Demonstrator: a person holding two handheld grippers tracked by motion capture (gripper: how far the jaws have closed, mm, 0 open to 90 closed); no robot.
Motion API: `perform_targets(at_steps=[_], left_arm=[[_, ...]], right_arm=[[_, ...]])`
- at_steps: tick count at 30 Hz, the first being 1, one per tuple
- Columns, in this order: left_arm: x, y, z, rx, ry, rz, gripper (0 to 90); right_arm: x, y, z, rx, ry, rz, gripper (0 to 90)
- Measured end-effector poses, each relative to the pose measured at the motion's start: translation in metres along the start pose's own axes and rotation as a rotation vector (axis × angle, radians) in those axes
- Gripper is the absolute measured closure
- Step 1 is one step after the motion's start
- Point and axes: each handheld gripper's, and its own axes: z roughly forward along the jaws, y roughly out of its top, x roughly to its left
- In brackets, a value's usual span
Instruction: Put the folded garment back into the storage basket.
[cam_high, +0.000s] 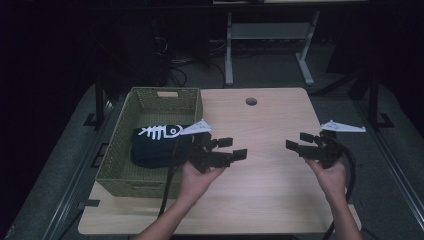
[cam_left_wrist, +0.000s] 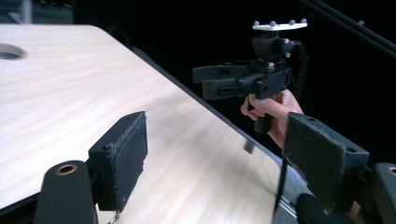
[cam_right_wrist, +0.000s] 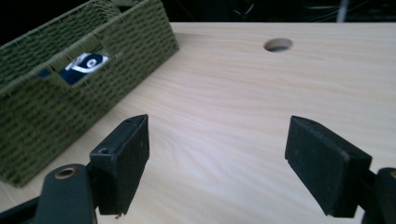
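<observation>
Basket from the high view: olive woven basket (cam_high: 122, 170), rectangular, cut-out handle slot in the far wall, sitting on the left part of the table (cam_high: 270, 190).
Cloth in it: dark folded cloth (cam_high: 152, 147) with a white fish-skeleton print, lying inside near the middle.
Table: pale wood grain, rounded corners, one round hole (cam_high: 251, 101) near the far edge.
My left gripper, high view: left gripper (cam_high: 235, 148) is black and blocky, hanging just beside the basket's right wall, pointing right, jaws spread.
My right gripper, high view: right gripper (cam_high: 296, 141) is over the table's right side, pointing back at the left one, well apart from it, jaws spread too.
Left gripper view: my two pads (cam_left_wrist: 125, 154) look like rough dark felt with frayed edges, wide apart, nothing between them. Right gripper (cam_left_wrist: 208, 80) sits farther off in a hand (cam_left_wrist: 273, 108).
Right gripper view: smoother matte pads (cam_right_wrist: 126, 158), also wide apart over bare wood. Basket (cam_right_wrist: 56, 107) is off to the left, chunky weave, print showing through the slot.
</observation>
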Motion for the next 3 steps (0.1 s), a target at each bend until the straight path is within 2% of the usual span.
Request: perform_targets(at_steps=[3], left_arm=[[-0.010,-0.012,0.014,0.039,-0.016,0.030,21.5]], right_arm=[[-0.002,-0.018,-0.013,-0.001,-0.023,-0.009,21.3]])
